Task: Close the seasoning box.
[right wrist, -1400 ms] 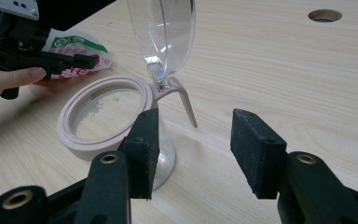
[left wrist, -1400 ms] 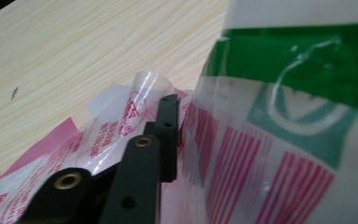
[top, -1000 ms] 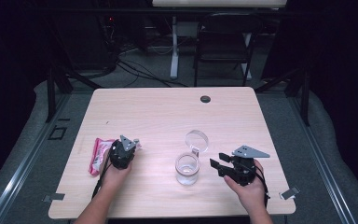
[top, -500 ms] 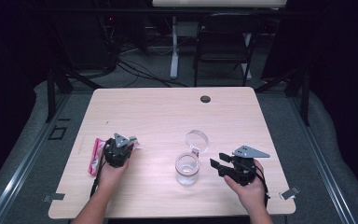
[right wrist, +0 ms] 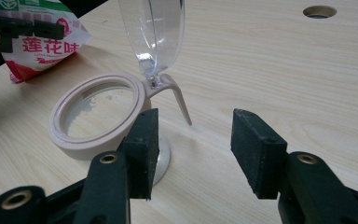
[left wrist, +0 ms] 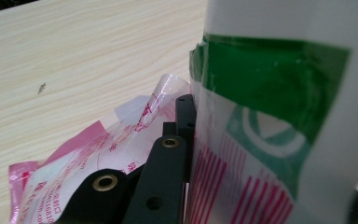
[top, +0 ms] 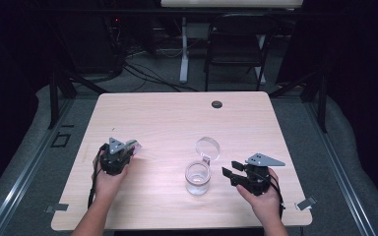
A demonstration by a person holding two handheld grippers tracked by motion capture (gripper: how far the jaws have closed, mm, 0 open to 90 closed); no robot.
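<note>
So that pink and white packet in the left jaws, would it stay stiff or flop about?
The packet probably flops: its thin film looks crumpled and bent around the left gripper. It seems light. The glossy plastic may be slippery, though the shut jaws hold it.

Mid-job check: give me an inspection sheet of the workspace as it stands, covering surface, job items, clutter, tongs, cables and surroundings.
Surface: pale wood table, with a round dark grommet hole near the far edge.
Job's things: red and white snack packet clamped in the left tongs; clear jar with its hinged lid standing open, mouth ring beige.
Clutter: nothing seen.
Tongs: left tongs shut on the packet, lifted off the table; right tongs open beside the jar, holding nothing.
Cables: one trails from each gripper; more lie on the floor behind the table.
Surroundings: dark room, a chair beyond the table.
</note>
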